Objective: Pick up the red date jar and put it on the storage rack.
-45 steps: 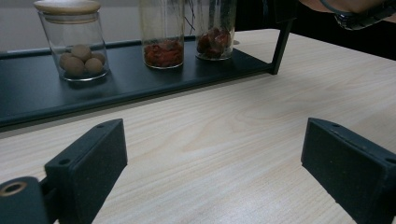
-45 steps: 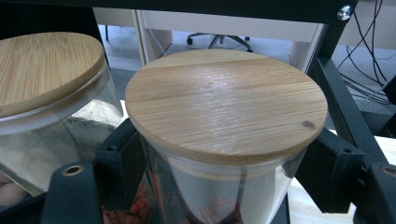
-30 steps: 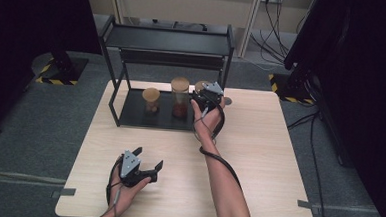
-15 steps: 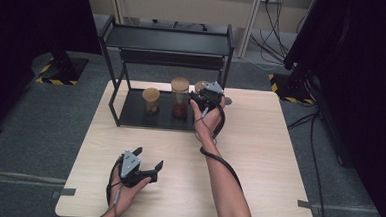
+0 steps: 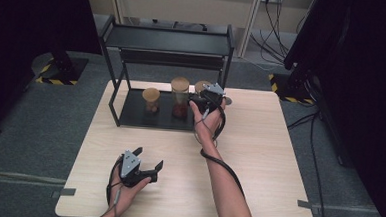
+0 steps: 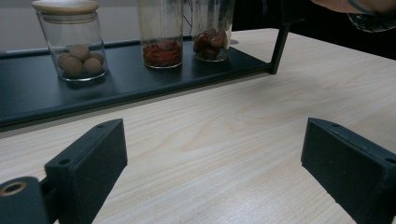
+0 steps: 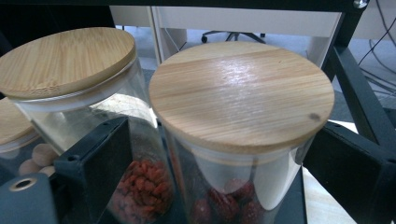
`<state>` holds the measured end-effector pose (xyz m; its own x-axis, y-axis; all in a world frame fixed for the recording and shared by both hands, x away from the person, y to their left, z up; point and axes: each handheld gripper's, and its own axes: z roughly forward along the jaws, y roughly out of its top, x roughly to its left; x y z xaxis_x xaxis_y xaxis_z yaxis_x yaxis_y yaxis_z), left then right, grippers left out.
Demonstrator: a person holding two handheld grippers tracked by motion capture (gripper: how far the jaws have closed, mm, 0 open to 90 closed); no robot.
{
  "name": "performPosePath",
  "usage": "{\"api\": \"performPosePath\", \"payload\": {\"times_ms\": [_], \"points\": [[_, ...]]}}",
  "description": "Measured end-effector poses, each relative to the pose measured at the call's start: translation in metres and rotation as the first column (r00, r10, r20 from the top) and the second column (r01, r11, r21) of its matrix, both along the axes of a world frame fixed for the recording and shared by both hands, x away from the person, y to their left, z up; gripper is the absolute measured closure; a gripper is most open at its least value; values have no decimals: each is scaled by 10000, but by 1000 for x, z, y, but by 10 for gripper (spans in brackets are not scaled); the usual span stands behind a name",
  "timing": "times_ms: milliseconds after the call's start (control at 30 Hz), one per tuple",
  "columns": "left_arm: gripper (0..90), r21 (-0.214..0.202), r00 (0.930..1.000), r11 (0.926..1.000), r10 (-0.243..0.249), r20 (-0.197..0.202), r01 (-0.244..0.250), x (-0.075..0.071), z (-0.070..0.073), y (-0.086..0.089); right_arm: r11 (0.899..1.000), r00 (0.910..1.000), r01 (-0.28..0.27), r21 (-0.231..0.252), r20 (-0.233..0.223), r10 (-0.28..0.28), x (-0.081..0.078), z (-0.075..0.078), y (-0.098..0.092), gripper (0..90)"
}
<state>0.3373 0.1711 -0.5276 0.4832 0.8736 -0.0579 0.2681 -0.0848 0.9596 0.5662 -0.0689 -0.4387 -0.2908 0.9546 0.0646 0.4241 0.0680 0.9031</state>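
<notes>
the clear glass jar with a round bamboo lid and dark red dried fruit inside [image 7: 240, 135] stands at the right end of the black metal rack's bottom shelf [image 5: 130, 114], just beside a taller glass jar of small bright red berries [image 7: 93, 116], with a third, shorter glass jar of pale brown round nuts [image 6: 77, 44] further left. the right gripper [image 7: 215, 163] reaches in around the dark-fruit jar, one black finger on either side of the glass. its fingers have just been opening, and in the right gripper view they now stand off the jar, so the jar rests on the shelf by its own weight; the grip looks let go. by my reading that means this jar has been set in its place and the hand is free to draw back, taking care not to knock the neighbour. against the earlier high views, the hand and the three jars sit where they were; the spread of the fingers cannot be made out there. the left gripper [image 5: 140, 167] rests low on the pale wooden counter [image 5: 278, 158], near the person, well apart from the rack, its fingers spread wide on nothing.
</notes>
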Motion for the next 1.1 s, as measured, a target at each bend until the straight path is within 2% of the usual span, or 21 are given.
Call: {"api": "performPosePath", "payload": {"times_ms": [433, 933, 1100], "points": [[63, 22, 10000, 10000, 19, -12, -19, 0, 0, 0, 9998, 9996, -172, -109, -239, 169, -11, -1, -1, 61], [63, 2, 10000, 10000, 38, -27, -38, 0, 0, 0, 9994, 9994, -330, -99, -93, 329, -26, 0, -2, 59], [64, 7, 10000, 10000, 37, -13, -37, 0, 0, 0, 9989, 9991, -419, -224, -46, 419, -31, -3, -3, 58]]}}
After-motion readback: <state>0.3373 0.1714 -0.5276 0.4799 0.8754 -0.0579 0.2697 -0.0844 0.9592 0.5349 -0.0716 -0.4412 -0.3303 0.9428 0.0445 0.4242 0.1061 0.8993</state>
